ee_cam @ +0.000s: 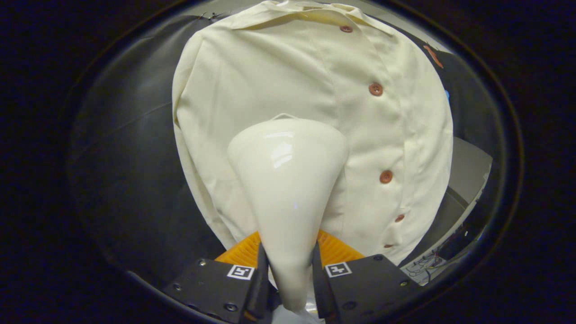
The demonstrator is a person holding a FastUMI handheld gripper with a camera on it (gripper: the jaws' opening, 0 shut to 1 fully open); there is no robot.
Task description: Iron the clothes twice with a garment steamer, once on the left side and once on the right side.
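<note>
Cream button-front shirt (310, 112) hung at frame centre against the dark wall. The gripper (288, 265) clamped a glossy white cone-shaped steamer head (288, 180), which hid the shirt's lower middle.

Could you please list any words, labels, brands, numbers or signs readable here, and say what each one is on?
No readable words, brands or numbers.
Square black-and-white coded markers, one on each side of the tool: patterns, not text.
The garment steamer, which both fingers grip at its narrow handle, has a plain shell.
The cream shirt shows brown buttons, no tag or print.
</note>
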